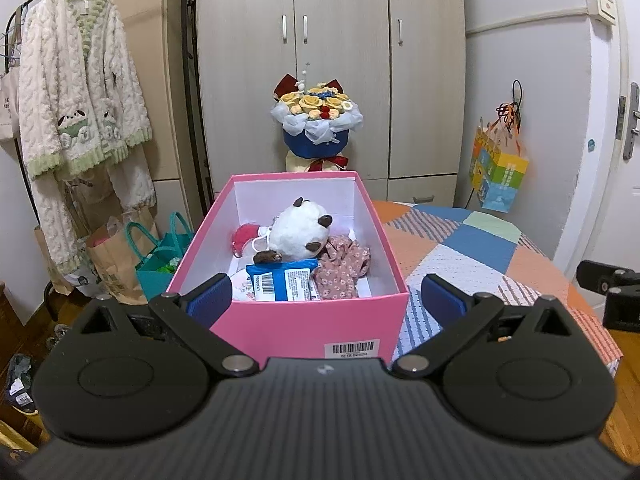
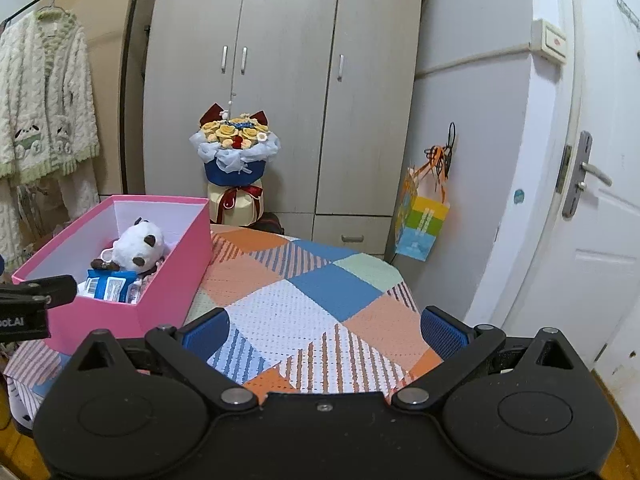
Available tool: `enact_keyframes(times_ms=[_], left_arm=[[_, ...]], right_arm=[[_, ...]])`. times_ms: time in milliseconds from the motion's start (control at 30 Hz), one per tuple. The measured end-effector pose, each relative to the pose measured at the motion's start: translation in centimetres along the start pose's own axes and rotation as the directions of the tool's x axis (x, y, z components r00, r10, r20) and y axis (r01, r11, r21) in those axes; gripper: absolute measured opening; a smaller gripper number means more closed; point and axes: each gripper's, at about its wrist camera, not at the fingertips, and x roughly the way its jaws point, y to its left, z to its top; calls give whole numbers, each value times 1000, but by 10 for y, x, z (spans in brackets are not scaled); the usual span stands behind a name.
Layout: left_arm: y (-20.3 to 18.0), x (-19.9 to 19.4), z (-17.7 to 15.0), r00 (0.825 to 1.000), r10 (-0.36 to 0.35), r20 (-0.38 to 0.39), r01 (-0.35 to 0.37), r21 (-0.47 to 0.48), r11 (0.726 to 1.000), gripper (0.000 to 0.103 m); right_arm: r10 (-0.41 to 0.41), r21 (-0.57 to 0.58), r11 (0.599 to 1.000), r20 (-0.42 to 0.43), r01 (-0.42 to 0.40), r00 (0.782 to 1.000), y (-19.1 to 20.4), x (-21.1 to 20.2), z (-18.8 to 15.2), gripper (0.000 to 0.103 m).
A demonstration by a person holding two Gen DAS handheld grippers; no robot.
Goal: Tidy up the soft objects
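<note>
Soft stuff is all sitting inside the pink box (image 1: 288, 320) at the left end of the patchwork tablecloth (image 2: 332, 292): a pink fuzzy thing (image 1: 244, 236), a white panda plush (image 1: 298, 232), a blue packet (image 1: 282, 280) in front and a floral fabric piece (image 1: 340, 268) on the right. Left gripper (image 1: 326, 300) hangs spread wide at the box's near wall, holding nothing. Right gripper (image 2: 324, 330) is over bare cloth, fingers also apart and empty.
</note>
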Motion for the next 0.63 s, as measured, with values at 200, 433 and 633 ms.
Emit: enact_keyframes(times_ms=[200, 433, 633], left_arm=[[4, 0, 1, 1000, -4, -9, 4, -15, 1000, 102], [5, 1, 1, 1000, 0, -12, 0, -16, 1000, 102], [5, 0, 2, 1000, 5, -17, -6, -29, 1000, 102]], right_arm=[[-3, 8, 1000, -1, 3, 1000, -3, 1, -1, 103], [-7, 1, 1000, -6, 7, 1000, -2, 3, -3, 103], [-2, 7, 1000, 2, 2, 1000, -1, 3, -1, 103]])
